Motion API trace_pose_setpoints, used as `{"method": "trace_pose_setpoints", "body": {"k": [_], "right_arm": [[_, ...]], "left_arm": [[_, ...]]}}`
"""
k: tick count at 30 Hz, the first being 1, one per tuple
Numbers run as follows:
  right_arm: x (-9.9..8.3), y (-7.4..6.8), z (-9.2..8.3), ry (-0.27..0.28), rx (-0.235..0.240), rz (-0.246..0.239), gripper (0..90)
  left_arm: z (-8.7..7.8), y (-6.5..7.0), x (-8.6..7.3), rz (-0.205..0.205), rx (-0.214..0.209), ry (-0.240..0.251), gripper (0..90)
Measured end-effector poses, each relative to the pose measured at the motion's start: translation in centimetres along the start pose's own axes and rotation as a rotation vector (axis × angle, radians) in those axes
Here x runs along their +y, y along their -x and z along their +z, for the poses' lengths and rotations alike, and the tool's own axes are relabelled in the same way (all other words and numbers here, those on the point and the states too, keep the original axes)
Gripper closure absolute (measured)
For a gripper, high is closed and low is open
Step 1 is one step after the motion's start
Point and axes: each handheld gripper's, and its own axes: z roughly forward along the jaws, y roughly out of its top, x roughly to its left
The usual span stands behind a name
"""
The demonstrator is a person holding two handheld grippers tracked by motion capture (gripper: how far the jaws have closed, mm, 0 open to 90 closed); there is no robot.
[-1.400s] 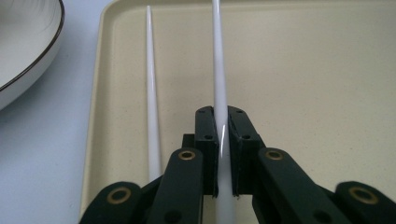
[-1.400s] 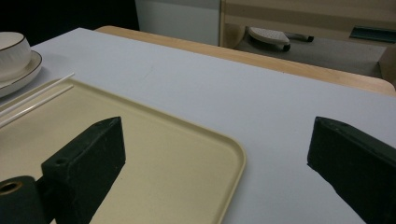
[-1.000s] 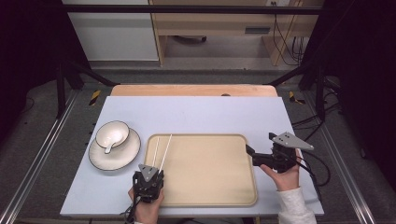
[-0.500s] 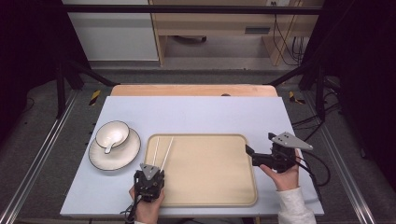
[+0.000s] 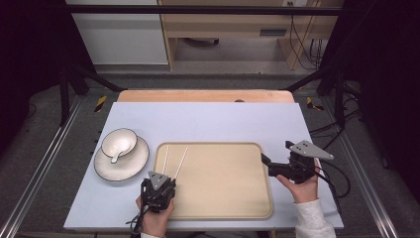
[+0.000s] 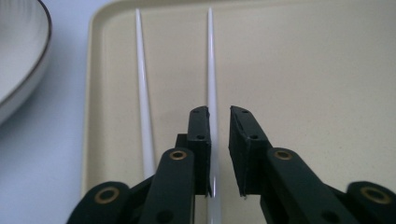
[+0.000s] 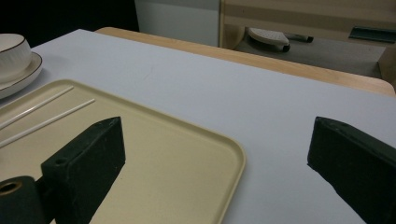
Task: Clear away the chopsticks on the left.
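Note:
A beige tray (image 5: 223, 183) lies on the pale blue table (image 5: 213, 124). Two white chopsticks lie side by side at the tray's left end, the left chopstick (image 5: 165, 158) and the right chopstick (image 5: 181, 161). My left gripper (image 5: 167, 177) sits low over their near ends. In the left gripper view its jaws stand narrowly open (image 6: 219, 112) astride the right chopstick (image 6: 211, 60), which rests against the left jaw; the other chopstick (image 6: 144, 93) lies outside. My right gripper (image 5: 274, 151) is wide open by the tray's right edge, with nothing between its jaws (image 7: 217, 121).
A white bowl (image 5: 119, 141) with a spoon (image 5: 116, 156) in it stands on a dark-rimmed plate (image 5: 121, 166) left of the tray. The table's far wooden edge (image 5: 205, 95) lies beyond open blue surface. Cables trail from both grippers.

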Motion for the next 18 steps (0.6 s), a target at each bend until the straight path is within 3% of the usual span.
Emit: {"method": "trace_pose_setpoints", "body": {"k": [4, 5, 8, 9, 12, 18], "right_arm": [[0.1, 0.1, -0.2, 0.01, -0.002, 0.007, 4.4], [0.1, 0.1, -0.2, 0.012, 0.0, 0.008, 4.3], [0.1, 0.1, -0.3, 0.014, -0.002, 0.009, 4.3], [0.1, 0.1, -0.3, 0.014, -0.001, 0.008, 4.3], [0.1, 0.2, -0.4, 0.015, -0.001, 0.009, 4.2], [0.2, 0.4, -0.6, 0.023, -0.007, 0.012, 4.1]], "left_arm": [[-0.9, -0.9, 1.1, 0.005, -0.044, 0.048, 70.0], [-1.3, -1.4, 1.7, 0.017, -0.081, 0.071, 65.8], [-1.8, -1.9, 2.4, 0.042, -0.108, 0.096, 59.2], [-2.3, -2.3, 3.2, 0.072, -0.132, 0.119, 56.6], [-2.7, -2.9, 3.9, 0.091, -0.152, 0.132, 51.4], [-4.4, -5.1, 4.9, 0.143, -0.176, 0.16, 38.4]]}}
